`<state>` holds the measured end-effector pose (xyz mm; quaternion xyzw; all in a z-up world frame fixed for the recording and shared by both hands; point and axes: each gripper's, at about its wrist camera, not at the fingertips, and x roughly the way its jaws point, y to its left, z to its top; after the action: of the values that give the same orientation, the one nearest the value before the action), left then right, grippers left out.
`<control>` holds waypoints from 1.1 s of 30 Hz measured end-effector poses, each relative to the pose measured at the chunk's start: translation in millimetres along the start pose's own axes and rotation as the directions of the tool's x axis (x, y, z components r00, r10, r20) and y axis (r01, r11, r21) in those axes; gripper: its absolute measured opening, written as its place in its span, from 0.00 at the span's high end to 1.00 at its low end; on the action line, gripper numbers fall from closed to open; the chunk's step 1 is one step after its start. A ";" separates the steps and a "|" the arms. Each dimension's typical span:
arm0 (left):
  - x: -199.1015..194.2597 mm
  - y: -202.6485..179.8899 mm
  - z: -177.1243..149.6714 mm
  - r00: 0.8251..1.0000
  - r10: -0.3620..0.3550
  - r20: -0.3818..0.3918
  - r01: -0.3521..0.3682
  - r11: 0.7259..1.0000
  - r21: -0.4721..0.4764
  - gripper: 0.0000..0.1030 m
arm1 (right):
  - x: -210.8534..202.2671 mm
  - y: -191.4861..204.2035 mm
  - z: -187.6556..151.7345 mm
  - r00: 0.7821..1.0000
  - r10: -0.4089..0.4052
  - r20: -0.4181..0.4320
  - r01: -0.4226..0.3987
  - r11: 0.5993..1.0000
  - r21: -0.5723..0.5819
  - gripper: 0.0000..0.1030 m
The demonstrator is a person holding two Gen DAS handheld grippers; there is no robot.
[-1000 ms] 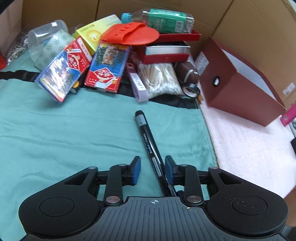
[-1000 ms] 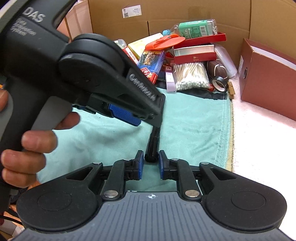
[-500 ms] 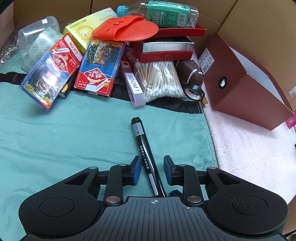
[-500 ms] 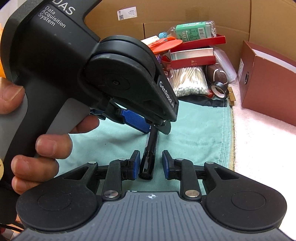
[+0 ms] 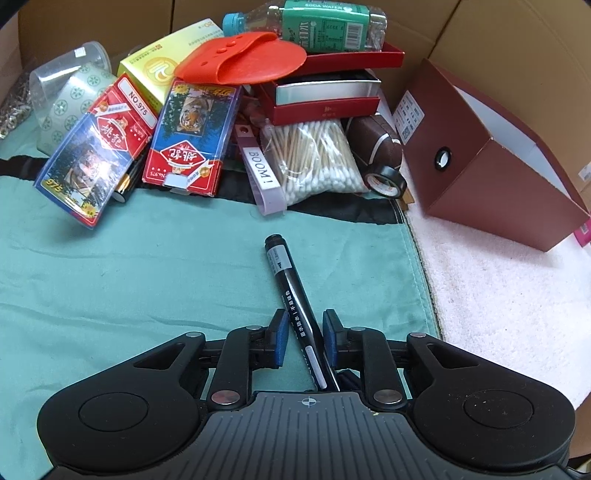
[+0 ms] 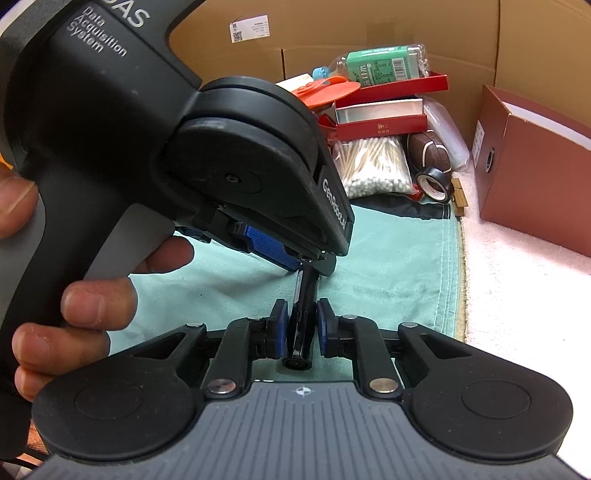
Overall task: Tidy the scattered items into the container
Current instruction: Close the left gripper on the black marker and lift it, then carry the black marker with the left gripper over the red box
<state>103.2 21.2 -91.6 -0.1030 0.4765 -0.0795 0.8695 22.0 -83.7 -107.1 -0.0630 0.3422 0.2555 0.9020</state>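
Note:
A black marker [image 5: 290, 291] lies between the two blue pads of my left gripper [image 5: 304, 334], its cap pointing away over the green cloth [image 5: 110, 280]. The left jaws stand a little wider than the marker and do not pinch it. In the right wrist view the marker's rear end [image 6: 301, 332] sits between the pads of my right gripper [image 6: 299, 323], which stands close around it with small gaps. The left gripper's body [image 6: 221, 166] fills the upper left there. A dark red open box [image 5: 491, 166] stands at the right.
A pile at the back holds card packs [image 5: 192, 136], cotton swabs [image 5: 314, 158], a red silicone pad [image 5: 243, 59], a green-labelled bottle [image 5: 321, 26], red trays [image 5: 332, 96], a small football [image 5: 380, 144] and a tape roll [image 5: 388, 181]. A pale pink towel [image 5: 498, 288] lies at the right.
The right gripper opened from the marker's end, then narrowed around it again. The left gripper moved forward along the marker and its jaws came closer together.

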 end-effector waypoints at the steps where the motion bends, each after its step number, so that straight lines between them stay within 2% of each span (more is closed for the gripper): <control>1: -0.2 -0.6 -0.1 1.000 0.002 0.001 -0.002 1.000 0.001 0.67 | -0.4 0.4 -0.1 1.000 -0.001 0.000 0.001 1.000 -0.001 0.81; 3: -0.3 -1.1 -0.4 1.000 0.000 0.001 0.000 1.000 0.002 0.64 | -0.5 0.4 -0.3 1.000 -0.003 -0.001 0.003 1.000 -0.001 0.82; 10: 1.6 -5.9 -4.4 1.000 0.010 0.012 -0.010 0.999 0.038 0.65 | 0.7 -1.9 0.2 1.000 0.003 0.002 -0.003 1.000 0.010 0.81; 12: 0.8 -5.1 -6.1 1.000 0.011 0.014 -0.012 0.999 0.036 0.82 | 0.7 -3.1 0.9 1.000 0.003 0.001 -0.003 1.000 0.016 0.81; 17: -3.7 -8.0 -9.4 1.000 0.001 0.011 -0.002 1.000 0.025 0.83 | -4.0 -5.7 -0.6 1.000 0.005 -0.003 -0.005 0.999 0.039 0.82; 23: -17.0 -21.8 -6.4 0.999 -0.007 0.046 0.005 0.999 0.050 0.83 | -16.2 -11.6 2.8 0.999 -0.008 0.036 0.006 0.998 0.058 0.82; 28: -27.8 -39.0 9.8 0.996 -0.038 0.081 0.032 0.997 0.069 0.83 | -28.0 -23.4 13.8 0.995 -0.035 0.091 0.029 0.997 0.067 0.82; 33: -39.3 -72.5 31.9 0.988 -0.055 0.145 0.034 0.989 0.141 0.83 | -40.2 -47.2 33.6 0.986 -0.063 0.155 0.048 0.994 0.098 0.82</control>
<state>106.3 -36.2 -24.4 -0.0590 0.4013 -0.1237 0.9056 39.9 -131.5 -58.5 -0.0094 0.2793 0.2181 0.9351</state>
